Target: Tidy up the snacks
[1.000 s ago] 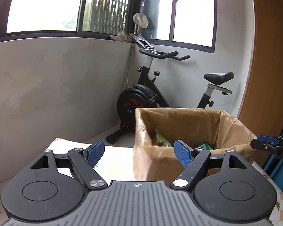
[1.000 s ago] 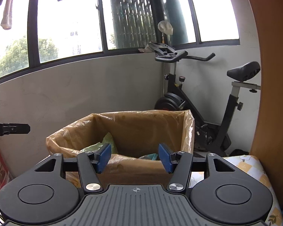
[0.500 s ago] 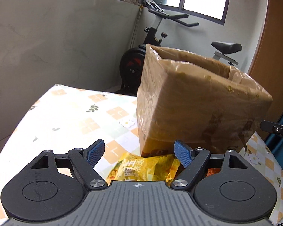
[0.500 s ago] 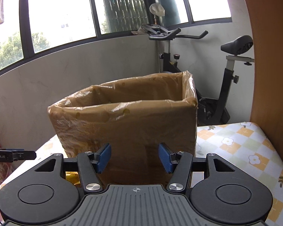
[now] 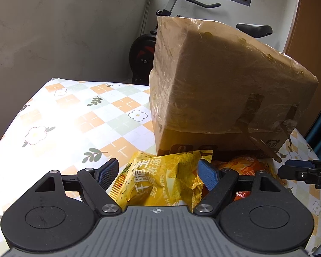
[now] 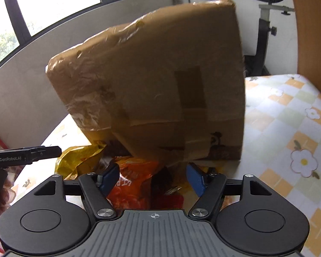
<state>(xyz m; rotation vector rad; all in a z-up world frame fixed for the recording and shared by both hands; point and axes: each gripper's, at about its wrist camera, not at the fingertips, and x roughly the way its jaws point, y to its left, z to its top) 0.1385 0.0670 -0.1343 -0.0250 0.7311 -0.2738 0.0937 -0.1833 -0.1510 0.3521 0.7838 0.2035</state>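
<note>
Both grippers are hanging released, the right gripper [image 6: 153, 176] (jaws just widening) straddling the orange snack bag [image 6: 137, 186], the left gripper [image 5: 157, 175] straddling the yellow snack bag [image 5: 160, 180]; each should be sinking squarely before pinching.

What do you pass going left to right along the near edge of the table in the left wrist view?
Bare flowered tablecloth → yellow snack bag between the open left gripper jaws → orange snack bag → tip of the right gripper.
</note>
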